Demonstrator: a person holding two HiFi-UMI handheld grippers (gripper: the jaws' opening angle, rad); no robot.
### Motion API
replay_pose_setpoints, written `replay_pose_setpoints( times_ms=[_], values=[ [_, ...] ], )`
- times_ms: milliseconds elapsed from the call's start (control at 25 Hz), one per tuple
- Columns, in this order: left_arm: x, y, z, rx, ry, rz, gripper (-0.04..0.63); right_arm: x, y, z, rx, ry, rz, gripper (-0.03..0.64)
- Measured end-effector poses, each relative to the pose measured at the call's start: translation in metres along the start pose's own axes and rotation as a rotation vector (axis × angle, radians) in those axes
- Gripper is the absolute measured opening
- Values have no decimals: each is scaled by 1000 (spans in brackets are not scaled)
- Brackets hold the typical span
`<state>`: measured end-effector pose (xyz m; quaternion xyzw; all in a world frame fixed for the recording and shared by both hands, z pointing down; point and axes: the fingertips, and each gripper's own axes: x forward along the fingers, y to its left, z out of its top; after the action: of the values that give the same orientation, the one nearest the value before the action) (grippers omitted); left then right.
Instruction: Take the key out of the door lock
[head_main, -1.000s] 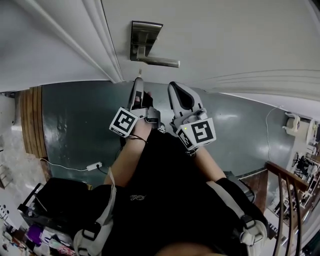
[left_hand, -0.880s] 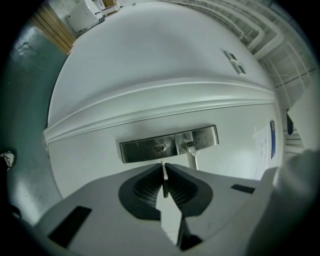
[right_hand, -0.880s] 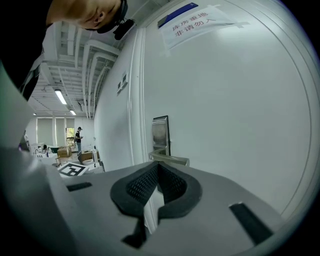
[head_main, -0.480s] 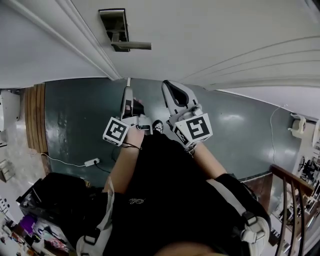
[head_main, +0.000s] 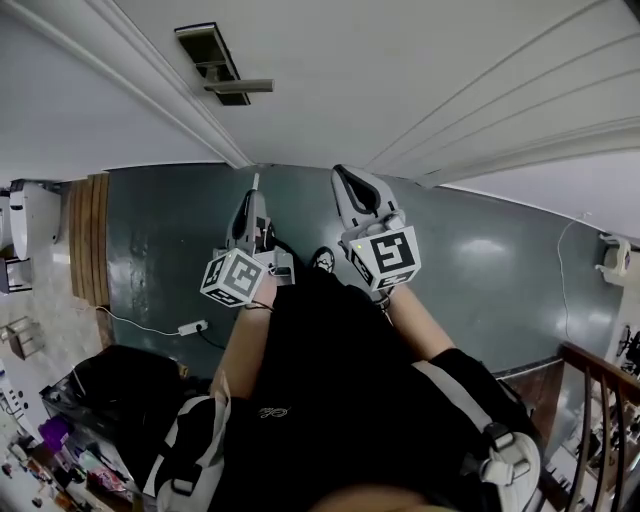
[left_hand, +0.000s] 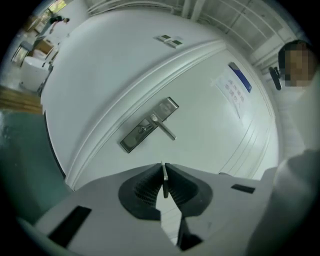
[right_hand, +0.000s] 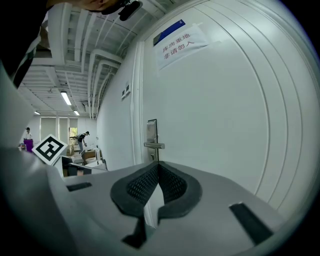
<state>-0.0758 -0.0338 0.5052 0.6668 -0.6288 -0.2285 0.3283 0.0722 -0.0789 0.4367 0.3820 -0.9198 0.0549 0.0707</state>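
Note:
The silver lock plate with its lever handle sits on the white door, well ahead of both grippers. My left gripper is shut on the key, a thin metal blade pinched upright between the dark pads. The key is clear of the lock plate, which shows tilted beyond the jaws. Beside it, my right gripper is shut with nothing between its pads. It points level at the door, with the lock plate straight ahead and apart from it.
A paper notice is taped high on the door. The green floor carries a white cable and power strip. A black bag lies at lower left, a wooden railing at right. People stand far down the hall.
Both grippers have drawn back from the door, so the lock now sits farther off. The left gripper has rolled while still pinching the key.

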Motion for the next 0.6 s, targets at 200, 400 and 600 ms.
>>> replay_pose_setpoints(
  times_ms=[200,400,600],
  values=[
    [-11,-20,-7,180,33,17,35,-16,-11,-8,-18,6,-16,8],
    [-20,-35,-17,279,78,30,35,-28,-14,-15,-16,18,-23,8],
    [-20,-46,-19,390,107,19,35,-33,-14,-24,-25,35,-32,8]
  ],
)
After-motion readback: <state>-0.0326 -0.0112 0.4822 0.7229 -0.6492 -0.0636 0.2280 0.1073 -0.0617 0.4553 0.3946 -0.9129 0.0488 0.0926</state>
